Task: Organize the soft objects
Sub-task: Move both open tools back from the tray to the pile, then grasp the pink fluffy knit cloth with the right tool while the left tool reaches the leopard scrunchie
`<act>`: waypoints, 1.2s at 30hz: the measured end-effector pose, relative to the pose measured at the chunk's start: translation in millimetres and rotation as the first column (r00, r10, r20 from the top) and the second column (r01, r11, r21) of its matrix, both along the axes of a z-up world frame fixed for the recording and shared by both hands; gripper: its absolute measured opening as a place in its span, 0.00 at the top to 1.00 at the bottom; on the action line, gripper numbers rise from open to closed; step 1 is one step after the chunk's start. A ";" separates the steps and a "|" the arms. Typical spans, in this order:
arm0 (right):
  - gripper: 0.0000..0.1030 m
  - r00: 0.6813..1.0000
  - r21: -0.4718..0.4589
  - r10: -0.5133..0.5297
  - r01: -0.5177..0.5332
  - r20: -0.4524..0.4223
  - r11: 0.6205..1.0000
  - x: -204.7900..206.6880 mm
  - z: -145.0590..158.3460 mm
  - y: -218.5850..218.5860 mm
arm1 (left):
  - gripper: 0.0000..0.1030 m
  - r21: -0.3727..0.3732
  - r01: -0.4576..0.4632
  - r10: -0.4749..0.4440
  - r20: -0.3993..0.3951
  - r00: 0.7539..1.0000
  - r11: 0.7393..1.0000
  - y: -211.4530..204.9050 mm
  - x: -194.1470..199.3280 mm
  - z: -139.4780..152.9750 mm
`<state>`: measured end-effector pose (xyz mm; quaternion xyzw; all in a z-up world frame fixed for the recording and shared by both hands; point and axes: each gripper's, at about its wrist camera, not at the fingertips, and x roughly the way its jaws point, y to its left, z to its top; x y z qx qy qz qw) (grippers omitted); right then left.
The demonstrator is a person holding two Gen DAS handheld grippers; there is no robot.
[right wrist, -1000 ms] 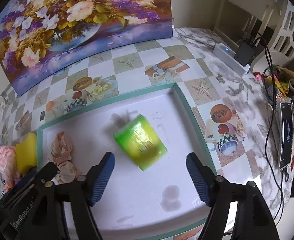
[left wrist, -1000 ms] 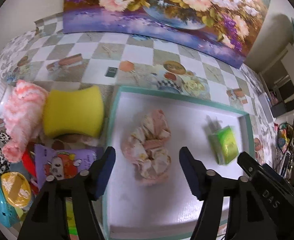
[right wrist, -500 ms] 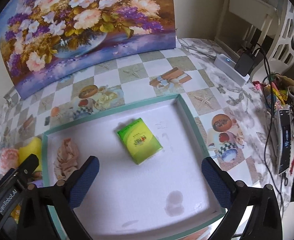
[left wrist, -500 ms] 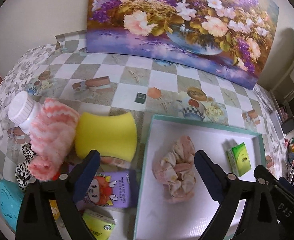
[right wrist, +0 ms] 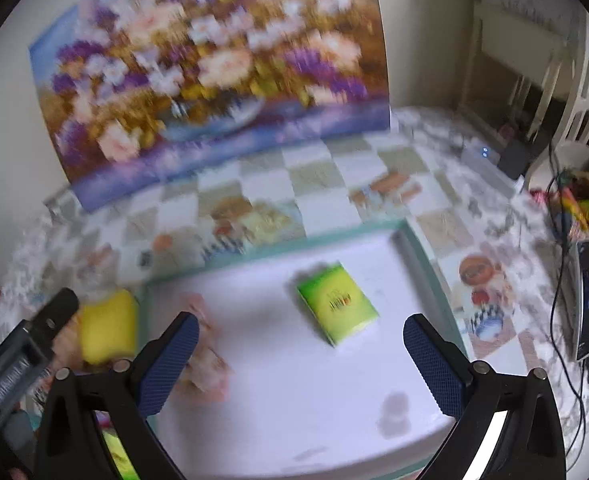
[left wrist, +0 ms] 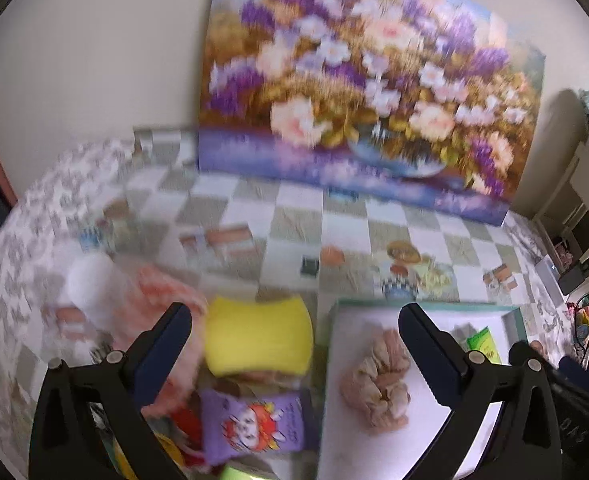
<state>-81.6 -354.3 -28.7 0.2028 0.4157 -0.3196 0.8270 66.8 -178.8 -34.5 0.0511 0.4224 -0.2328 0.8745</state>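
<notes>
the left gripper (left wrist: 294, 344) is opening, its jaws already spread wide with nothing between the pads; it hangs above the seam between the loose pile and the tray (left wrist: 512, 312). the right gripper (right wrist: 300, 354) stands open just as wide and empty, over the tray's white floor.

just beyond the left jaws sits the yellow sponge (left wrist: 258, 340) on the checked tablecloth (left wrist: 254, 216), touching the tray's outer wall or just beside it. left of it lies a pink fuzzy cloth (left wrist: 162, 292) against a white bottle (left wrist: 90, 280), and nearer the camera a purple cartoon pouch (left wrist: 254, 424). inside the tray rest a beige scrunchie (left wrist: 378, 376) and, further right, a green tissue pack (right wrist: 336, 304).

the step in hand looks like going for the next soft item, probably the sponge. to do it well, the left jaws should straddle the sponge across its narrow waist, come down clear of the cloth and pouch, and close only enough to hold, since foam squashes and springs. set it in bare tray floor, apart from the scrunchie. the right gripper should keep clear.
</notes>
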 end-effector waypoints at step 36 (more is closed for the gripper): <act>0.15 0.870 0.273 0.490 -0.486 0.060 0.830 119.9 -60.9 164.6 | 0.00 0.068 -0.390 0.378 -0.440 0.814 0.918 192.0 85.2 -64.1</act>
